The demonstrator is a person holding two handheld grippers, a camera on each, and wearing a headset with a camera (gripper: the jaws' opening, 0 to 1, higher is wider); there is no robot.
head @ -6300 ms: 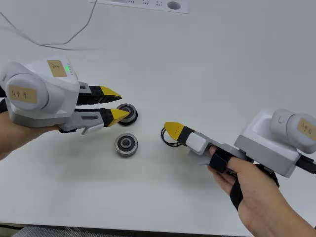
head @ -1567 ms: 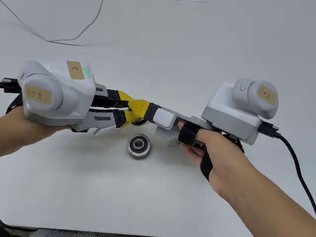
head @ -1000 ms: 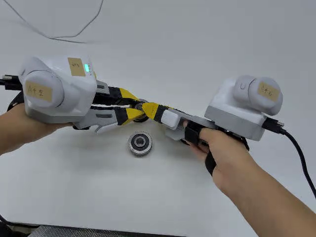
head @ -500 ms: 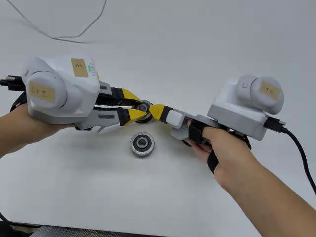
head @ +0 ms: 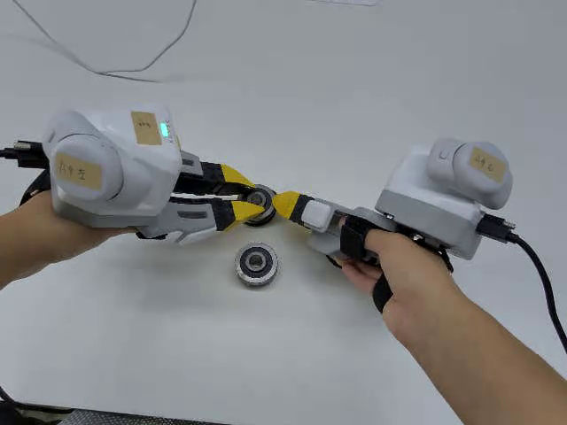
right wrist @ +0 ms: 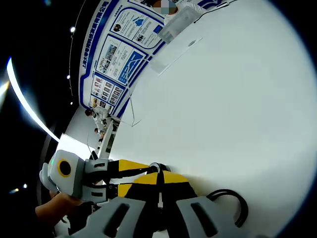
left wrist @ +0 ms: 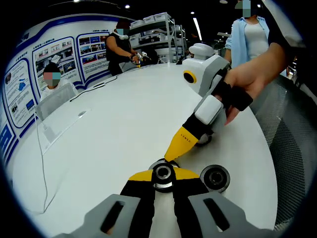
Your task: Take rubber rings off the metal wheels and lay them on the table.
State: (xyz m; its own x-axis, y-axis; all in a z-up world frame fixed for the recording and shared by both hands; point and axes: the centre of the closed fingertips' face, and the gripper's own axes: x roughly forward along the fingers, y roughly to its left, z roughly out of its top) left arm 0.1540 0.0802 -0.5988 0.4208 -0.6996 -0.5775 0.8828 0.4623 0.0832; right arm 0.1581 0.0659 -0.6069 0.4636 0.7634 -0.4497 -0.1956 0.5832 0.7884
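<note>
Two metal wheels are in play. The held wheel [head: 260,198] is clamped between the yellow jaws of my left gripper [head: 251,192], flat face turned up toward my headset. The other wheel [head: 256,264] lies flat on the table [head: 372,106] just below it. My right gripper [head: 284,204] comes in from the opposite side. Its jaws are pressed together into one wedge, and the tip touches the held wheel's rim on the side away from the left hand. I cannot tell whether any rubber is caught between them. I judge the ring has to peel off the rim on that far side, and the right gripper is the one placed to do it. One freed ring [right wrist: 229,201] already lies on the table beside the right gripper. Several seconds ago the right tip was well apart from this wheel, down by that loose ring. Now it has closed the gap.
</note>
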